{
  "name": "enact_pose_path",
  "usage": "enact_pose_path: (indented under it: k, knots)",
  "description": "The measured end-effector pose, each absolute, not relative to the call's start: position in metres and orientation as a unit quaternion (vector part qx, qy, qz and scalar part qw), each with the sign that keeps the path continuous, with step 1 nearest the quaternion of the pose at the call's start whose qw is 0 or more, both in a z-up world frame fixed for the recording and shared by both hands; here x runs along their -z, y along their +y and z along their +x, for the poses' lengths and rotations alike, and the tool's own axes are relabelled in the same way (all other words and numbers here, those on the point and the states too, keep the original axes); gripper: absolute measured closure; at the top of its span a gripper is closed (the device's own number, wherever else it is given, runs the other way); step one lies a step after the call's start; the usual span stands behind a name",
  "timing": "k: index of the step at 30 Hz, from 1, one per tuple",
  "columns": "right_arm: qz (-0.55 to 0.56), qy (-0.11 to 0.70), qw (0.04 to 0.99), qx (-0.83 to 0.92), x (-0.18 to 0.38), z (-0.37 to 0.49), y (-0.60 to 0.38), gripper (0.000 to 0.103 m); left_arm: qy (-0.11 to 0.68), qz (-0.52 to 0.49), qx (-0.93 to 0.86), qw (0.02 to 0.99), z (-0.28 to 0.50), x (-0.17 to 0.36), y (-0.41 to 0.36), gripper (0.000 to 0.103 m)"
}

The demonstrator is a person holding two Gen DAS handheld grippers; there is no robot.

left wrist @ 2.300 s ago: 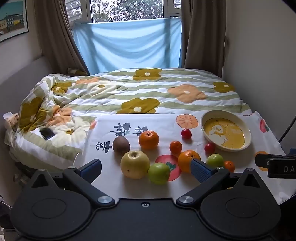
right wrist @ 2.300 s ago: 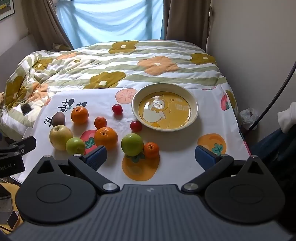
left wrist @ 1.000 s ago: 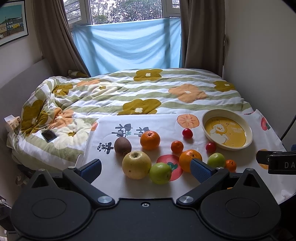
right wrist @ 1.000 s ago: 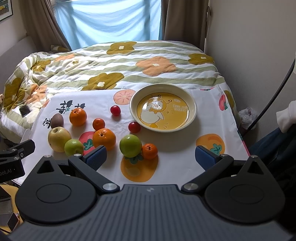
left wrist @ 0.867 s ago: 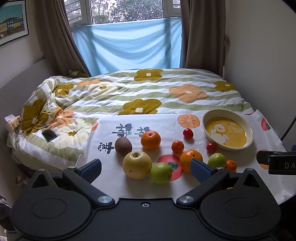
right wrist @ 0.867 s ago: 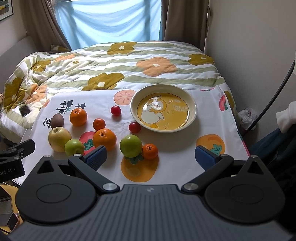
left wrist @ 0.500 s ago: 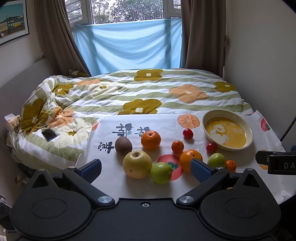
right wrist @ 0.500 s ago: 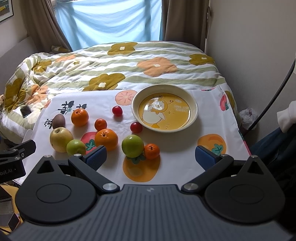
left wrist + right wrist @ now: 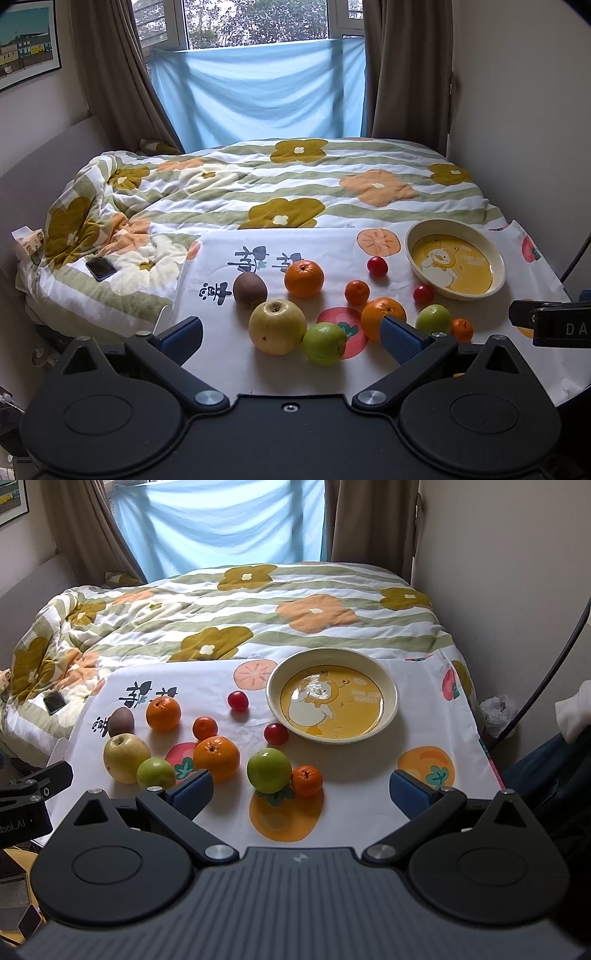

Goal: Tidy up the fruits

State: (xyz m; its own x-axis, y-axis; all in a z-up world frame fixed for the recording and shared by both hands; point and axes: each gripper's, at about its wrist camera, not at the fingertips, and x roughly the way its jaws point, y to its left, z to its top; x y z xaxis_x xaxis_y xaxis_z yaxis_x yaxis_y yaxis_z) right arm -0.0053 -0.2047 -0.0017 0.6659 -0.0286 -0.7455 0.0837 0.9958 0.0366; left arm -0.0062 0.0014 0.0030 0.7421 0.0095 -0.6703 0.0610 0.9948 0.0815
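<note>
Several fruits lie on a white printed cloth (image 9: 369, 775): a yellow apple (image 9: 277, 326), a kiwi (image 9: 250, 288), two green apples (image 9: 269, 770) (image 9: 324, 343), oranges (image 9: 216, 757) (image 9: 304, 278), small tangerines (image 9: 307, 781) and two red cherry tomatoes (image 9: 276, 733). A cream bowl with a yellow duck picture (image 9: 332, 672) stands empty at the right. My left gripper (image 9: 291, 336) is open and empty, near the yellow apple. My right gripper (image 9: 301, 795) is open and empty, before the green apple and tangerine.
A flowered quilt (image 9: 295, 192) covers the bed behind the cloth, with a black phone (image 9: 100, 268) on its left. Walls stand close on the right. A black cable (image 9: 546, 679) hangs at the right edge. Curtains and a blue sheet cover the window.
Both grippers have drifted only slightly; the view has risen a little and the fruits sit a touch lower. Nothing was taken hold of or moved.
</note>
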Motion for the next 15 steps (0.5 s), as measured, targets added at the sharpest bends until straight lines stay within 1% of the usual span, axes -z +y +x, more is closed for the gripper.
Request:
enact_pose_path:
  k: [15]
  knots:
    - [0.038,0.407,0.912,0.028,0.0029,-0.0064,-0.2063,0.0,0.359,0.043,0.012,0.932,-0.0072,-0.0036,0.0037,0.0]
